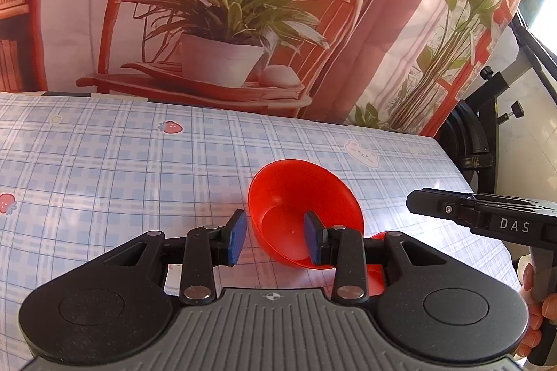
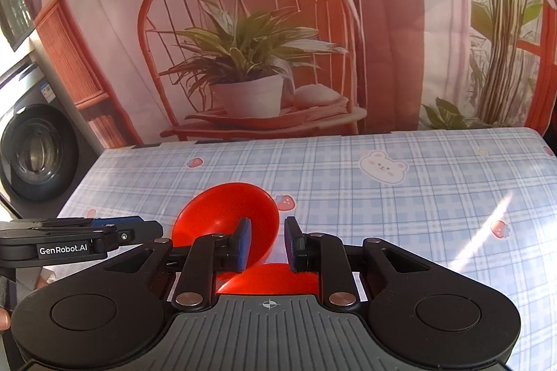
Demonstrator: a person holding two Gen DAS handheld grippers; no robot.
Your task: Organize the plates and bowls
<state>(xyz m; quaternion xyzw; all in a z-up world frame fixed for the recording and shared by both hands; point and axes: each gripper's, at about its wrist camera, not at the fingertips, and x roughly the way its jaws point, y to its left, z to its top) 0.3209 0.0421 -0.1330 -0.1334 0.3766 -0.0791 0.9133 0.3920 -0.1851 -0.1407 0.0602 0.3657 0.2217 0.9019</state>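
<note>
A red plastic bowl (image 1: 299, 207) stands tilted on its side on the plaid tablecloth, its opening turned toward the left wrist camera. My left gripper (image 1: 275, 240) is open, its right finger inside the bowl and its left finger outside the rim. A second red dish (image 1: 374, 273) lies flat behind that right finger, mostly hidden. In the right wrist view the bowl (image 2: 226, 214) tilts up and the flat red dish (image 2: 268, 278) lies below my right gripper (image 2: 267, 244). The right gripper is open, with the bowl's rim edge between its fingers, untouched.
The table (image 1: 104, 169) carries a blue plaid cloth with strawberry and bear prints. A printed backdrop of a chair and plant (image 1: 222, 33) hangs behind it. A black stand (image 1: 487, 134) is at the table's right end. A washing machine (image 2: 34, 151) stands to the left.
</note>
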